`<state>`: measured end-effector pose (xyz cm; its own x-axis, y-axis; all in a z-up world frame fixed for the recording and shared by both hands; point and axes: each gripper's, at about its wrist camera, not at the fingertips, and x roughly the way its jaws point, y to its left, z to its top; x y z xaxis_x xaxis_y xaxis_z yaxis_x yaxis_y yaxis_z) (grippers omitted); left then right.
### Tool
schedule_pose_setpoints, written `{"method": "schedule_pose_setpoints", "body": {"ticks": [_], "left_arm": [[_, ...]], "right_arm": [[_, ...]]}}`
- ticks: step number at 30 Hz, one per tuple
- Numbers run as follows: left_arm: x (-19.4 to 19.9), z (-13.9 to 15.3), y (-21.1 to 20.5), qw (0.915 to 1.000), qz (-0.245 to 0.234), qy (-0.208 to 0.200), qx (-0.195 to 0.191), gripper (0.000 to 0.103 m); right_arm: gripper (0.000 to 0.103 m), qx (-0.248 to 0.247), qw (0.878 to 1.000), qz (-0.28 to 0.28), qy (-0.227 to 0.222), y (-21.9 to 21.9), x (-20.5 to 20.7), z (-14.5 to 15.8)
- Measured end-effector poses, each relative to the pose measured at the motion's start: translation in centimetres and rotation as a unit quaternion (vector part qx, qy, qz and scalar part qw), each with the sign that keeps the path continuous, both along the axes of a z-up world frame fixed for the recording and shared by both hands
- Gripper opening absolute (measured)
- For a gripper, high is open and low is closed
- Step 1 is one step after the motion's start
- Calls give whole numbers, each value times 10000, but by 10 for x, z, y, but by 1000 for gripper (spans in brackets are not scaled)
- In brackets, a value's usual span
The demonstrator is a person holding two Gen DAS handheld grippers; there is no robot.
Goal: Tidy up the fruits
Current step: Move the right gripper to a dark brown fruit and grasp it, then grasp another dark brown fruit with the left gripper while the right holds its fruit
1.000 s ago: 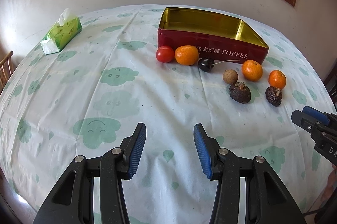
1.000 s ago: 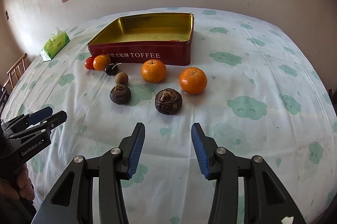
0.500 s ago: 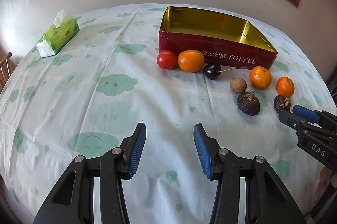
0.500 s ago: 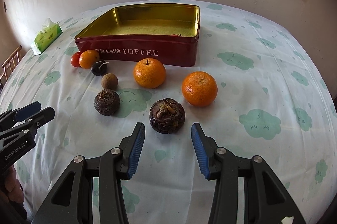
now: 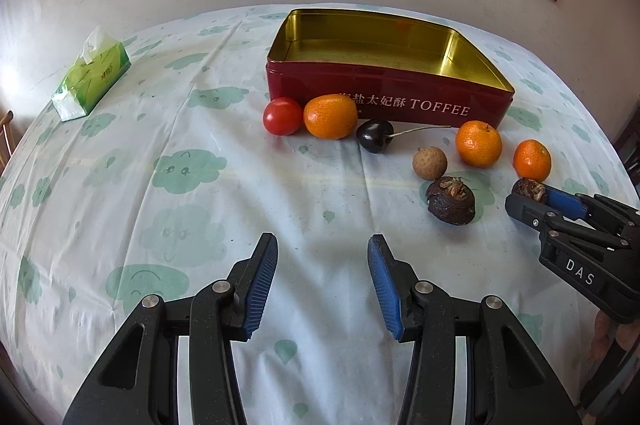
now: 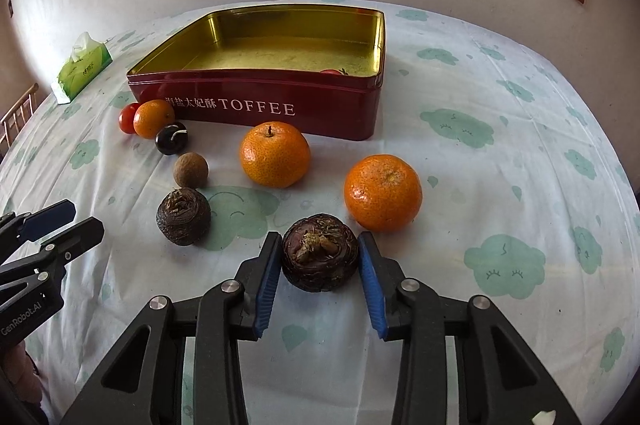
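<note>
1. round table (image 6: 500, 85) under a pale cloth printed with green smiling clouds, set below a wood-framed window.
2. red tin (image 6: 256, 105), gold inside, lid off, at the table's far middle; white lettering on the near wall: chinese characters, then "toffee" in capitals. something small and red with a stem inside near the right corner, too hidden to name.
3. right gripper (image 6: 318, 261), black with blue pads, marked "das" on its side in the left wrist view; jaws closing around the near dark water chestnut (image 6: 320, 253), pads just beside its flanks, contact hard to confirm.
4. left gripper (image 5: 322, 269), jaws parted over bare cloth, holding nothing; "genrobot.ai" readable on its body in the right wrist view.
5. green tissue pack (image 5: 92, 77) at the far left, a sheet sticking up; its print too small to read.
6. two mandarins (image 6: 275, 153) (image 6: 383, 191) in front of the tin, well apart.
7. second water chestnut (image 6: 183, 217) left of the gripped one.
8. kumquat (image 6: 153, 118), touching a cherry tomato (image 6: 127, 117), against the tin's left end.
9. brown longan (image 6: 191, 169), then a dark cherry (image 6: 171, 138) with a long stem.
</note>
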<state>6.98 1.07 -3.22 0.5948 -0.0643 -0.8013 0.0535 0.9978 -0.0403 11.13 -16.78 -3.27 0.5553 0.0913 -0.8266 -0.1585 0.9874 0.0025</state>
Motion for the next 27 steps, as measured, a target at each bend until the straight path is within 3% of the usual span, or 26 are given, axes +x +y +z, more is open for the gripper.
{"method": "schedule_pose_setpoints", "body": {"ticks": [18, 27], "left_arm": [[0, 5, -59, 9982, -583, -15, -172, 48], [15, 2, -72, 9981, -572, 0, -248, 48]], "right_arm": [[35, 29, 9979, -649, -60, -63, -18, 3], [35, 47, 9974, -705, -115, -70, -20, 3]]}}
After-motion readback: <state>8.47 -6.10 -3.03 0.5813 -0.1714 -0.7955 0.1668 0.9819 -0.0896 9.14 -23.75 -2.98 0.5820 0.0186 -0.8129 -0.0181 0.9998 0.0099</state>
